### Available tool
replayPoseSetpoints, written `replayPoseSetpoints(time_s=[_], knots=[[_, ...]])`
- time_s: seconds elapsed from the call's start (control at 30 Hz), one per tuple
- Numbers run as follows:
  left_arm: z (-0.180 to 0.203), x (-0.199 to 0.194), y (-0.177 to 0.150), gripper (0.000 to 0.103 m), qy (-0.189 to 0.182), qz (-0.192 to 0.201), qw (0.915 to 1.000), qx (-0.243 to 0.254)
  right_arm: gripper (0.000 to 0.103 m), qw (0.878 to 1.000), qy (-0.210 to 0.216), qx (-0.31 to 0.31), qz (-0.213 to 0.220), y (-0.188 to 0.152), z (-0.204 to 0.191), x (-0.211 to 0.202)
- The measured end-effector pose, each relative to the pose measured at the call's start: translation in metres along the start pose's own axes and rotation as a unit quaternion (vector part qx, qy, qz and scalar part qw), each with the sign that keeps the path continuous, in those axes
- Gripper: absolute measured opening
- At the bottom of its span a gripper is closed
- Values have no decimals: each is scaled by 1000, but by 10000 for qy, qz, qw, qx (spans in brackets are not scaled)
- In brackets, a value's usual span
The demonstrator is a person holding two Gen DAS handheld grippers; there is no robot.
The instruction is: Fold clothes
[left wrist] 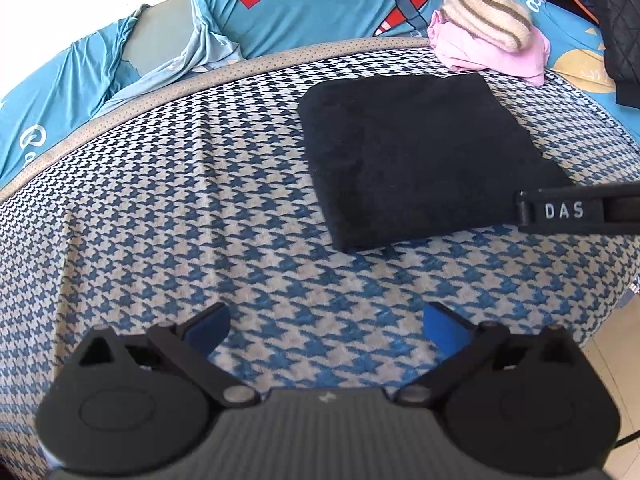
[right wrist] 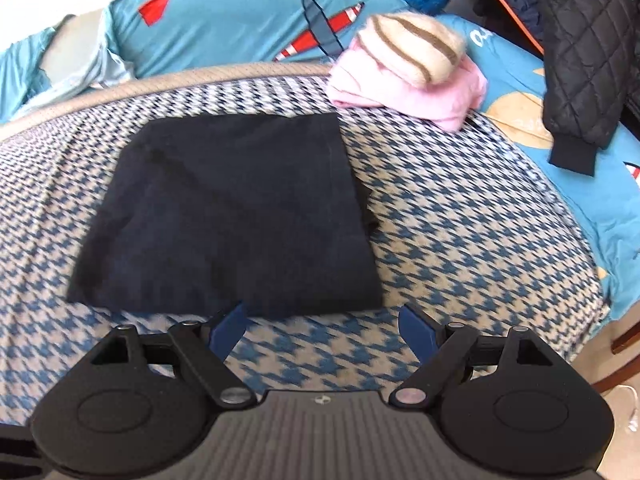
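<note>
Black garment [right wrist: 228, 216] lies folded flat on checked blanket [left wrist: 160, 208]; pink clothes [right wrist: 416, 88] stacked beyond. Left gripper [left wrist: 326, 330] fingers spread, empty; right gripper [right wrist: 322, 330] likewise spread, just short of the garment's near edge.

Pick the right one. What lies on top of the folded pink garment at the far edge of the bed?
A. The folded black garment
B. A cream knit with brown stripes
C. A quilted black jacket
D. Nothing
B: a fuzzy cream knit with brown stripes rests on the pink garment.
</note>
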State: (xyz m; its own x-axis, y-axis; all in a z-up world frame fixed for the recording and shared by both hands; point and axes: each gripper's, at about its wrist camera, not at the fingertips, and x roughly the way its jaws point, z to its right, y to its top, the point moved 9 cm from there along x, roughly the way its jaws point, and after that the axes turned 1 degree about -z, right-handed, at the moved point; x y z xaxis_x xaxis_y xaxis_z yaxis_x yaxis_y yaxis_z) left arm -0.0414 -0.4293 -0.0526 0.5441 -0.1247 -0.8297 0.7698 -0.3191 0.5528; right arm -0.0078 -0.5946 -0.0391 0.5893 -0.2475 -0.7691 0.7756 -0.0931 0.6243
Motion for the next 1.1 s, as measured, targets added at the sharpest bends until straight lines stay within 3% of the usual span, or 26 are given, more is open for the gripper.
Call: replayPoseSetpoints(time_s=[0.37,0.6,0.83,1.1], knots=[[-64,7,-10,103,387,-128,9987,-298,83,9928,935,731,132,11,-44,-8],[-110,-1,-17,103,562,23,9976,-397,83,9897,1261,651,163,11,-83,-18],[-165,-16,-25,103,1016,225,9932,-524,83,9858,1572,549,201,11,-122,-29],[-229,-26,-49,103,1316,127,9871,-904,84,9770,2043,589,174,3,-176,-40]])
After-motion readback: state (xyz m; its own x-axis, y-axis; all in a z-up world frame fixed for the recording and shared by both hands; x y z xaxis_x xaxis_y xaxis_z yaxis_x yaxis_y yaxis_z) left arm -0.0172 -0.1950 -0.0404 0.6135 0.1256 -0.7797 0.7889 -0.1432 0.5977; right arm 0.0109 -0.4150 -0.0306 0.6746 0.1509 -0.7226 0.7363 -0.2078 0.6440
